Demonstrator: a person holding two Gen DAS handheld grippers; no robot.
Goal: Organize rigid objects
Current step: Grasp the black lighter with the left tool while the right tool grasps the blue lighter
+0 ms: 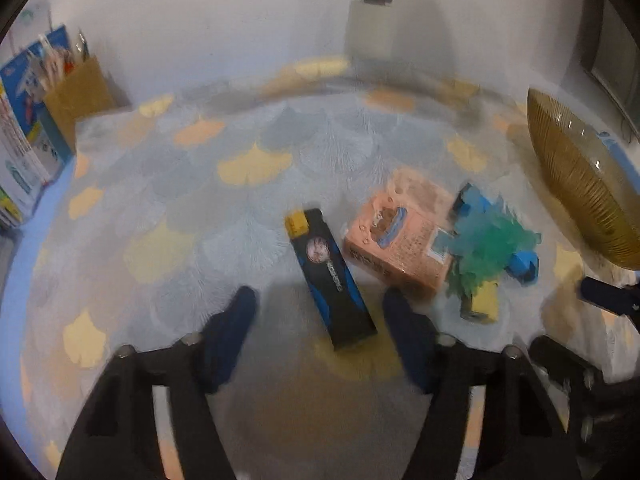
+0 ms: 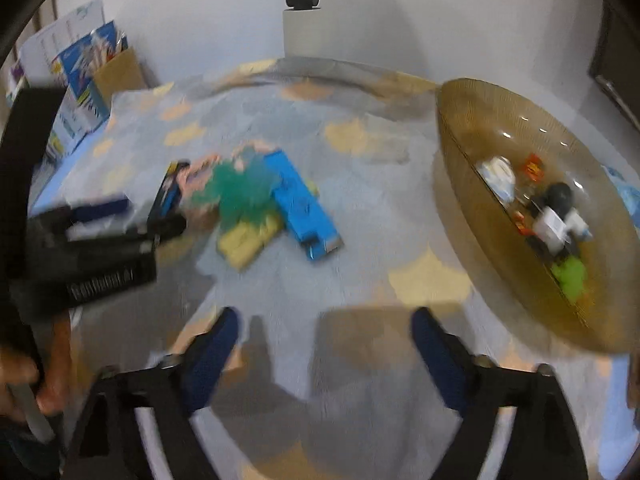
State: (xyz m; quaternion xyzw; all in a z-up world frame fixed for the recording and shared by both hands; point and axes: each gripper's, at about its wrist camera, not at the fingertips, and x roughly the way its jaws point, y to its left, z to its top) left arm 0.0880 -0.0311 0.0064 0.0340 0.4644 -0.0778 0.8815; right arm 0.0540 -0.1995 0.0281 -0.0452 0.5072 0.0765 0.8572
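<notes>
A black and blue box lies on the patterned tablecloth, just ahead of my left gripper, which is open and empty. A pink box lies to its right, beside a green tuft, a blue box and a yellow box. In the right wrist view the blue box, yellow box and green tuft lie ahead left of my right gripper, which is open and empty. An amber glass bowl at the right holds several small items.
A cardboard holder with books stands at the back left against the white wall. The amber bowl stands at the right in the left wrist view. The left gripper's body shows at the left of the right wrist view.
</notes>
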